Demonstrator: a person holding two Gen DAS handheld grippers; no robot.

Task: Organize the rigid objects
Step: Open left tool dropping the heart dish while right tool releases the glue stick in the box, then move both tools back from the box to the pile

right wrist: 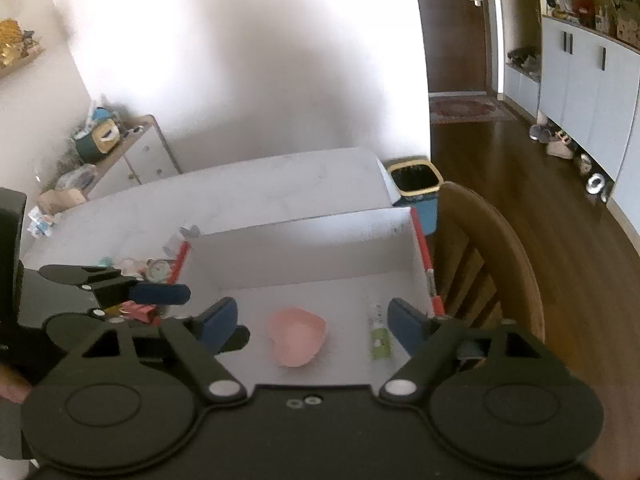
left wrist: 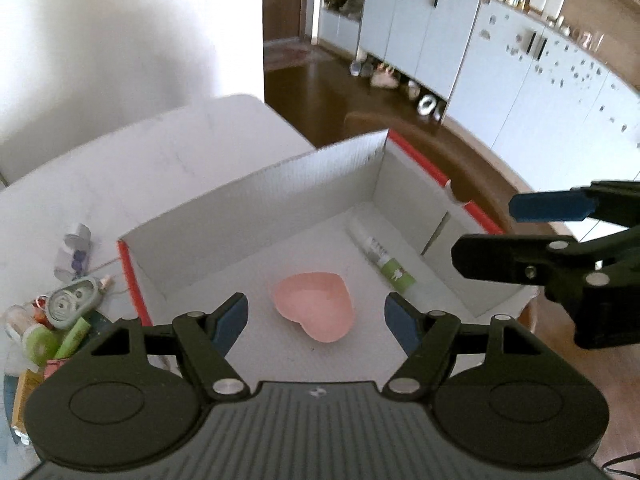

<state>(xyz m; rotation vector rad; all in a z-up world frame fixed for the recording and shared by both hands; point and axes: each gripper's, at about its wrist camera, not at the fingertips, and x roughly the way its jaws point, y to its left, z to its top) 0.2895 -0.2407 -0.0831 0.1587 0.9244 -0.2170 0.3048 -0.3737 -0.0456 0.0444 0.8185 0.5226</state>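
A white cardboard box with red edges (left wrist: 256,200) (right wrist: 304,248) stands open on the white table. Inside it lie a pink heart-shaped dish (left wrist: 316,307) (right wrist: 297,335) and a white and green tube (left wrist: 384,258) (right wrist: 378,334). My left gripper (left wrist: 316,322) is open and empty, above the box's near side with the dish between its fingers' line. My right gripper (right wrist: 312,324) is open and empty, above the box too. It shows in the left wrist view (left wrist: 516,236) at the box's right wall. The left gripper shows in the right wrist view (right wrist: 136,286) at the left.
A pile of small items lies left of the box: a correction tape dispenser (left wrist: 74,306), green tape rolls (left wrist: 40,342), a small clear container (left wrist: 74,256). A wooden chair (right wrist: 492,264) stands right of the table. A bin (right wrist: 416,178) stands beyond the table.
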